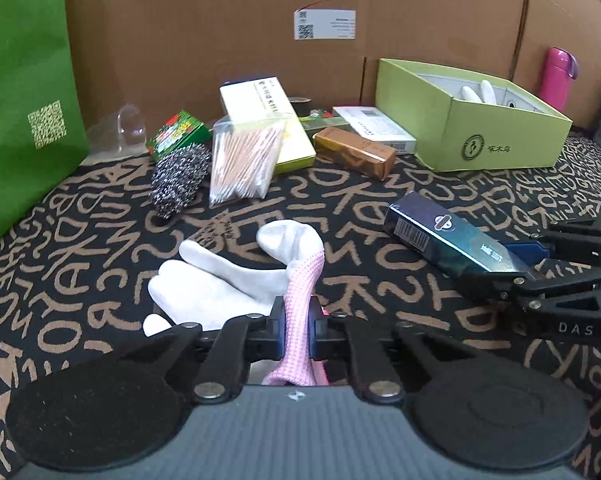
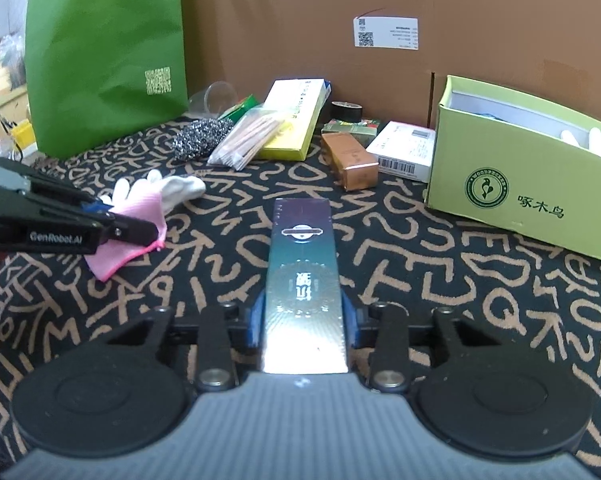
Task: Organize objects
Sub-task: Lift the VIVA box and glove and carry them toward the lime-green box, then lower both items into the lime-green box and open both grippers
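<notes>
My left gripper [image 1: 297, 330] is shut on the pink cuff of a white glove [image 1: 220, 280], whose fingers lie on the patterned cloth; the gripper and glove also show in the right wrist view [image 2: 140, 230], [image 2: 172, 190]. My right gripper [image 2: 304, 320] is shut on the near end of a long dark blue-green box [image 2: 302, 264], which points away from me toward the back; it also shows in the left wrist view [image 1: 444, 236]. An open light-green box [image 2: 520, 184] stands at the right with white glove fingers [image 1: 476, 90] showing inside.
At the back lie a steel scourer [image 1: 178, 184], a bag of cotton swabs [image 1: 244, 160], a yellow-white carton [image 1: 268, 120], a gold box [image 1: 354, 152], a white box [image 1: 374, 128] and a small green packet [image 1: 176, 132]. A green bag [image 2: 104, 52] and cardboard wall [image 2: 340, 40] stand behind.
</notes>
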Motion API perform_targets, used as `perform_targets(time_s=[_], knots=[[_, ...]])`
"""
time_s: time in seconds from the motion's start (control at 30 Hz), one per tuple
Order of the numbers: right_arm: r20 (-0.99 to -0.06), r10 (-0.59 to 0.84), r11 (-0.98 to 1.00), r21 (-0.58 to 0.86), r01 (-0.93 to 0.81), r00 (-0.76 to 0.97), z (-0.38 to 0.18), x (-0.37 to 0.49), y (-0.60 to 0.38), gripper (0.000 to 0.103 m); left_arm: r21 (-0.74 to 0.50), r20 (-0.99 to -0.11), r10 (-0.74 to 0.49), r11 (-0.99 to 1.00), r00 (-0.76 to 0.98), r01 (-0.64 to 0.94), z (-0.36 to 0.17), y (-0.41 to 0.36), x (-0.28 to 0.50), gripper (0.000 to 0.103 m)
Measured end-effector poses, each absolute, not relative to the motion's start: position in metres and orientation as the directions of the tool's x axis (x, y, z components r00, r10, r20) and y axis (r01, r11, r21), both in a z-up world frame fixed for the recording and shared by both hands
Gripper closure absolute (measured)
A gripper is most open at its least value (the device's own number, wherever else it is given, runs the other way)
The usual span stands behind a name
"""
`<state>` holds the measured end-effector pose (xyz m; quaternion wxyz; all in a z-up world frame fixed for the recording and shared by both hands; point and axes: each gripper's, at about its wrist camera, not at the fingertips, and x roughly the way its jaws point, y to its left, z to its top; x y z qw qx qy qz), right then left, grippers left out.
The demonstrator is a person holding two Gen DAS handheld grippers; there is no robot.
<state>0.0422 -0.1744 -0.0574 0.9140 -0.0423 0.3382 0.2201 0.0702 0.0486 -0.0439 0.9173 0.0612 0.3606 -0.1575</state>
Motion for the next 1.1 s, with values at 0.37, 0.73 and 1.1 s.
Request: perform_targets(time_s=[0.37,0.73,1.1], knots=[[-0.506,0.376,0.919,0.099,-0.381,0.776,-0.005,0.039,-0.232,0.065,-0.07,-0.56,-0.415,0.886,0.717,0.458,0.014,-0.003,0.079,0.094],[-0.42,0.199,0.979,0.041,-0.201,0.885,0.041,0.085,-0.32,0.065,-0.142,-0.465,-0.605,0.771,0.646,0.62,0.067,-0.12,0.141,0.094],[-0.421,0.047,0.998,-0.019,-0.06,0.906,0.03,0.165,-0.378,0.065,-0.185,-0.462,-0.627,0.76,0.627,0.623,0.057,-0.209,0.224,0.094]])
